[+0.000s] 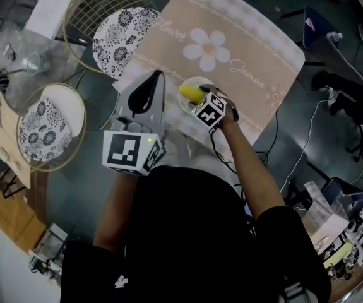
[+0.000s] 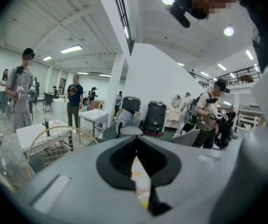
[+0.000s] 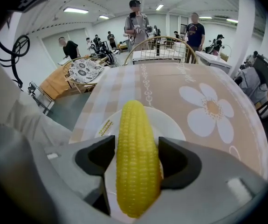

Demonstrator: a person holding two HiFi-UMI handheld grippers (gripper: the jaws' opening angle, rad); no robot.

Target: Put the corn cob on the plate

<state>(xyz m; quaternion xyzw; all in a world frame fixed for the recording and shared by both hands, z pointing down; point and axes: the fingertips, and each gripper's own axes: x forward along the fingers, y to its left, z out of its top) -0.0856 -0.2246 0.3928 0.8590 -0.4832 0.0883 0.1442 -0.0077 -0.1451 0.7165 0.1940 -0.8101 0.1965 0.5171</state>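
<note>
Corn cob (image 3: 136, 162) over plate (image 3: 169, 125); perhaps loose

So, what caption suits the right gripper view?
Yellow corn cob between the right tongs, over a round white plate on a beige flowered tablecloth.

— What's the count?
— One plate (image 1: 198, 82), one corn cob (image 3: 136, 167), a left gripper (image 1: 156, 76) and a right gripper (image 3: 136, 146).
— Left of the plate?
— Two wire chairs (image 1: 96, 5), one patterned cushion (image 1: 42, 130) in each.
</note>
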